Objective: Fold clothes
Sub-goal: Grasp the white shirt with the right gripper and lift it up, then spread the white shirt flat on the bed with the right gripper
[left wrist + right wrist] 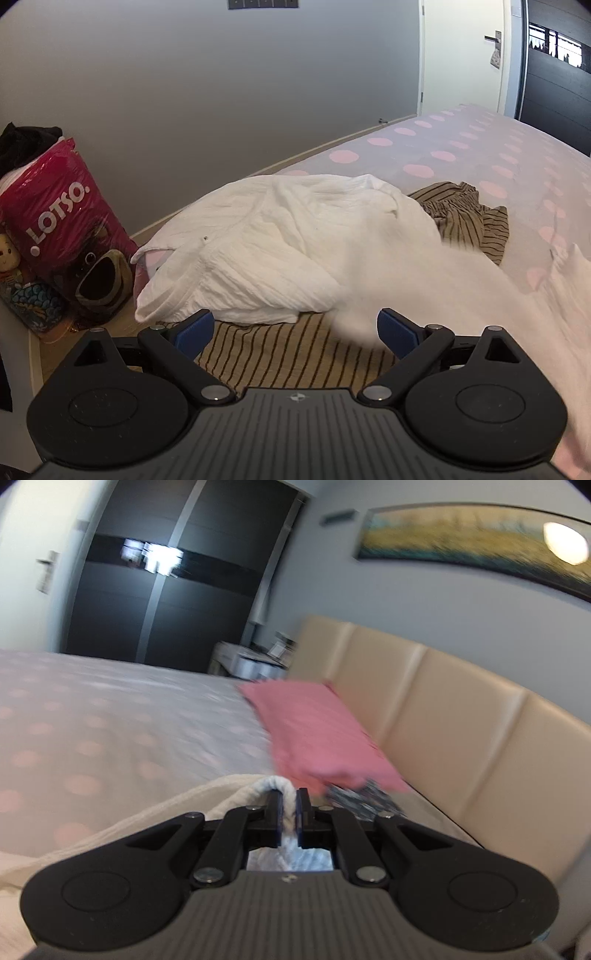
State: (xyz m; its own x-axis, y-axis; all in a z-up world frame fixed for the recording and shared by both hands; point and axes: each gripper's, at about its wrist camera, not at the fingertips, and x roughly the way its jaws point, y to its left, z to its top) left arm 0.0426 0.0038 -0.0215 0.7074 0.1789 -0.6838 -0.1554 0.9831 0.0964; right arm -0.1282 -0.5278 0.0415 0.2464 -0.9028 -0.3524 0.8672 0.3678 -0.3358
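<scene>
One word can be read: "LOTSO." in white capitals with a dot at each end, on the magenta plastic bag (64, 221) at about nine o'clock in the left wrist view. The lettering runs tilted, climbing toward one o'clock, above a printed bear face. The right wrist view, blurred, shows no legible writing.

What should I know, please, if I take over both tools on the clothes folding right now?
Left tool: open, holding nothing, above the striped garment.
Right tool: shut on an edge of the white garment, lifted over the bed.
The white garment lies crumpled across the striped one.
Done: nothing folded.
Left: spread out and fold both.
</scene>
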